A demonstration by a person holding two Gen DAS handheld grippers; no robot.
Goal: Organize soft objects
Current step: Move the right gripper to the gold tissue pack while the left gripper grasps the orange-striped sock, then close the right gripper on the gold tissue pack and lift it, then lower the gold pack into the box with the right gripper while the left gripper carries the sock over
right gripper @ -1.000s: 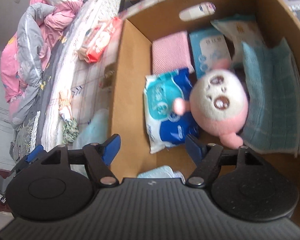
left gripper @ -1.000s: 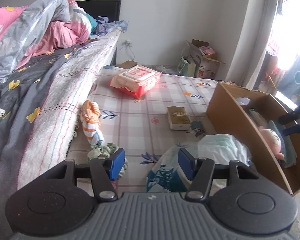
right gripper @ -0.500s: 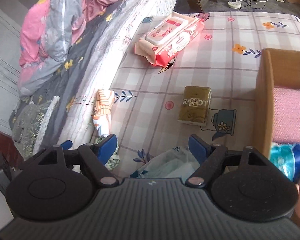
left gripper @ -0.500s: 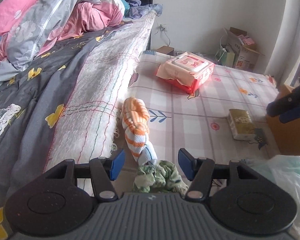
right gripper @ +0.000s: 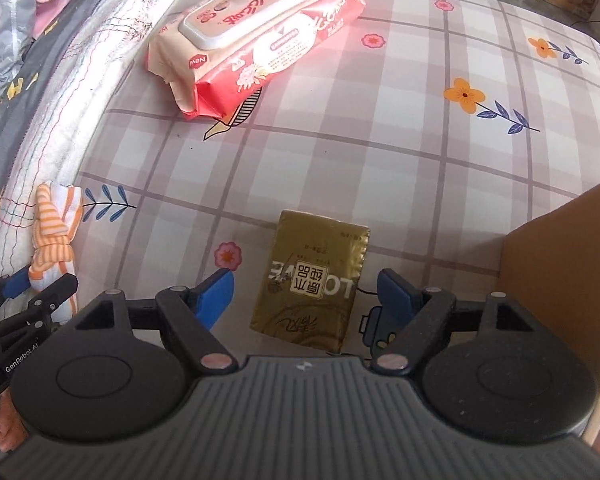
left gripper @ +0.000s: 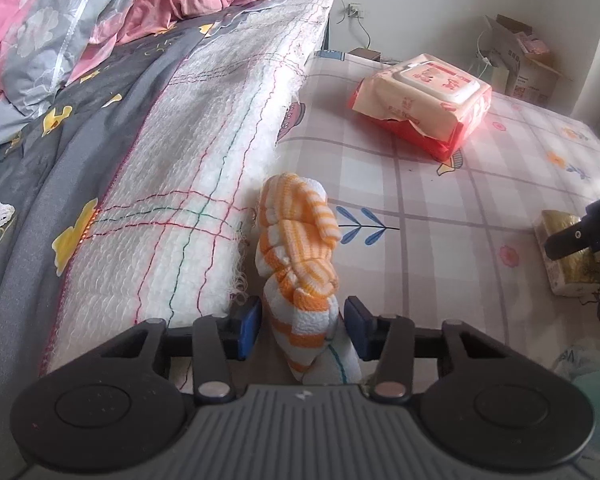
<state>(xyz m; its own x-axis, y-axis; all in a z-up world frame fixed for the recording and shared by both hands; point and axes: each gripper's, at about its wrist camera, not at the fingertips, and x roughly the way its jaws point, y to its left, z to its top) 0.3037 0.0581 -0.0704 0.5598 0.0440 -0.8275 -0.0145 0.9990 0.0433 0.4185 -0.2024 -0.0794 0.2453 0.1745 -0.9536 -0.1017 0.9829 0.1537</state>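
A striped sock (left gripper: 296, 256) is seen lying lengthwise beside the bed (left gripper: 148, 184), its near end between the just-closing, still-open left claw (left gripper: 302, 328); the right claw (right gripper: 306, 294) is held open over a tissue pack (right gripper: 314, 280).

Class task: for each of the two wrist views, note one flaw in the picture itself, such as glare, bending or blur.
Left wrist view: daylight washes out the checked sheet at right; straight grid lines bow. Right wrist view: red pack of wipes glows overexposed; corners darken.
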